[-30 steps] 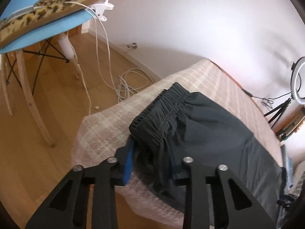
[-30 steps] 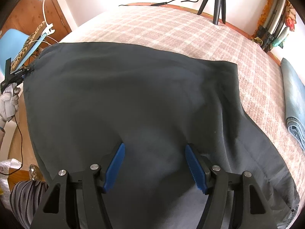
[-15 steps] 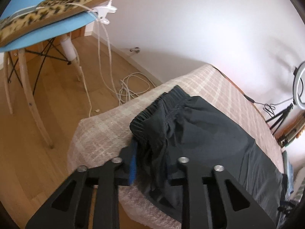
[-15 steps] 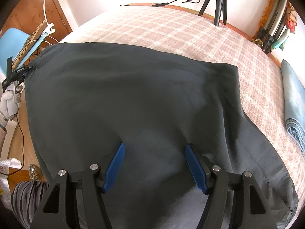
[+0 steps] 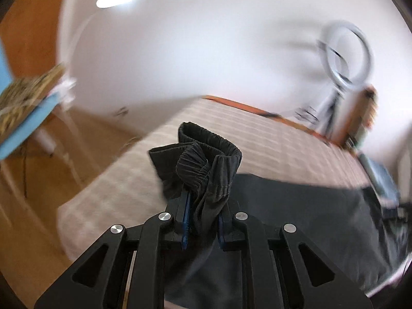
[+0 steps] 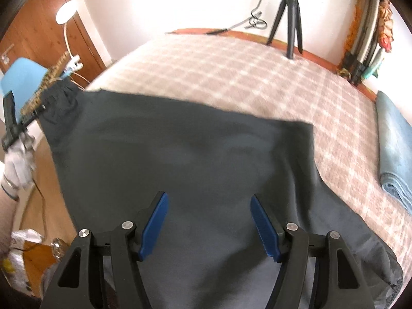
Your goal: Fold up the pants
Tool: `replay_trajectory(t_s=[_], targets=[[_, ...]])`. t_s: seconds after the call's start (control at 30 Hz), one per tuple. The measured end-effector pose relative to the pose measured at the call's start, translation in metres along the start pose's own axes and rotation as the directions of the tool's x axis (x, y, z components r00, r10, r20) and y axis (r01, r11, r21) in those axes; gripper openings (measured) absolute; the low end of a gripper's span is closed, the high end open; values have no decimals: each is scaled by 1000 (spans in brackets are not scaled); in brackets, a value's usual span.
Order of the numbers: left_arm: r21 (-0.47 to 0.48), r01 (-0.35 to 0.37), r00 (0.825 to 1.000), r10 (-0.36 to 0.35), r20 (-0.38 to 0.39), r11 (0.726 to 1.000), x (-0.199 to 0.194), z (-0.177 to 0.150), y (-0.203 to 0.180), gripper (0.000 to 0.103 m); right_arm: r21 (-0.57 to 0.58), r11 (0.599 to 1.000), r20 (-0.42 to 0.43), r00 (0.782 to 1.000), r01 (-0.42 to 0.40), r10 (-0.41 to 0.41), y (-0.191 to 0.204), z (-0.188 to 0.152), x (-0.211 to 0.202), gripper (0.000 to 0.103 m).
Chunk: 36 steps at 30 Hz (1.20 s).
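Dark grey pants (image 6: 195, 159) lie spread across a checked bedspread (image 6: 231, 72). My left gripper (image 5: 202, 221) is shut on the elastic waistband (image 5: 206, 157) and holds that bunched end lifted above the bed; the rest of the pants (image 5: 296, 206) trails to the right. In the right wrist view the left gripper (image 6: 38, 108) and a white-gloved hand show at the far left, gripping the waistband corner. My right gripper (image 6: 209, 219) is open, its blue pads (image 6: 154, 221) hovering over the leg part of the pants, holding nothing.
A blue chair with a leopard-print cushion (image 5: 23, 108) stands left of the bed. A ring light (image 5: 345, 51) and a black tripod (image 6: 288, 15) stand at the far edge. Folded blue fabric (image 6: 394, 152) lies at the bed's right side. Wooden floor (image 5: 31, 206) lies left.
My left gripper has closed on the waistband and lifted it up off the bed, swinging upward. The right gripper has risen slightly and stayed open.
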<state>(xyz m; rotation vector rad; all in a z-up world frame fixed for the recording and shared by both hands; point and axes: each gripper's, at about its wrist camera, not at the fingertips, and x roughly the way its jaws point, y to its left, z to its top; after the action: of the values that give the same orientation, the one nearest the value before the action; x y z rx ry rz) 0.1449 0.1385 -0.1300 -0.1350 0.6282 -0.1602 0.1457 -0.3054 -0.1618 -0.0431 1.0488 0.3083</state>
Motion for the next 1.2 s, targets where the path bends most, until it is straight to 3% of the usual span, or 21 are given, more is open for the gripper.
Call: replay_trajectory(t_s=[0.2,0.33,0.5,0.67,0.77,0.8,0.83,0.9,1.03,1.13,1.2], targets=[[233,98,995,-89,-50,967,5,-39,-88,14,30,985,21,985,-170,169,20,35,-5,74],[349,147,988,-120,-99,925,11,-68,-131,14,56,942,-23,943,-330,332,48,60,12,82],[370,182,983,-155,-101,911,7,-79,-152,14,99,897,-100,892,-432,440,86,72,55,83],[365,232,971,-193,-141,902,5,-80,-158,16,198,836,-117,835,-512,538,103,77,92,83],[361,285,956,-233,-181,888,3,-83,-162,33,245,815,-128,816,-525,564,108,77,110,84],[352,307,948,-251,-196,884,2,-83,-162,54,252,817,-132,818,-519,560,110,76,114,84],[341,334,938,-274,-211,879,-2,-83,-160,66,253,820,-135,821,-514,556,112,76,117,84],[344,339,937,-279,-212,876,-15,-82,-154,67,247,829,-142,827,-502,543,113,76,120,84],[343,312,946,-254,-202,886,-34,-74,-131,67,182,880,-171,867,-439,468,127,75,122,84],[323,236,966,-186,-178,917,-37,-66,-98,67,164,881,-174,867,-443,468,141,78,125,83],[295,163,978,-114,-175,941,-29,-63,-78,67,136,904,-171,889,-406,425,152,81,127,77]])
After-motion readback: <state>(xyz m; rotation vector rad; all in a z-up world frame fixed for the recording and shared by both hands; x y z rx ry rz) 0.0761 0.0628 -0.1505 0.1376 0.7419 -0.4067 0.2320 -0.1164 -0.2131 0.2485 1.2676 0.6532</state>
